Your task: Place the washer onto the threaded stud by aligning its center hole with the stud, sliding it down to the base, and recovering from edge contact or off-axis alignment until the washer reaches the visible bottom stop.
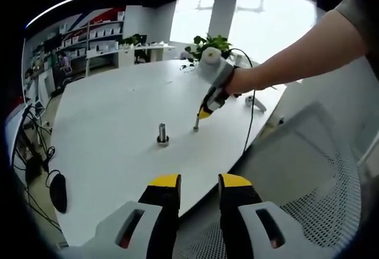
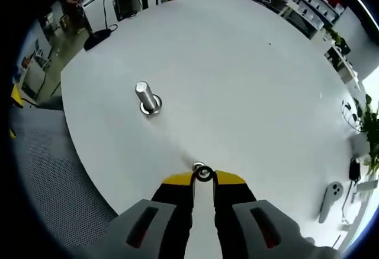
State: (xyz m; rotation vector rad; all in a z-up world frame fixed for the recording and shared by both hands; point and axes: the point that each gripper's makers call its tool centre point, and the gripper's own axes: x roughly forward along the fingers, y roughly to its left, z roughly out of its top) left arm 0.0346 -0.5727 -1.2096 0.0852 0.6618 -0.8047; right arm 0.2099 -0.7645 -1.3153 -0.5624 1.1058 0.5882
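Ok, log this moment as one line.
right tongs: shut on washer, low over table | threaded stud: bare, apart | left tongs: open, idle

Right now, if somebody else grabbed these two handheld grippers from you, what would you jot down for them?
Right gripper: shut on the washer, pinched at its tips just above the white table.
Left gripper: open, holding nothing, held back near the table edge over a mesh chair.
Threaded stud: upright on the table, bare, some way from the washer.
Done: washer is gripped.
Left: carry it over the stud, line up the hole, slide it down to the base.
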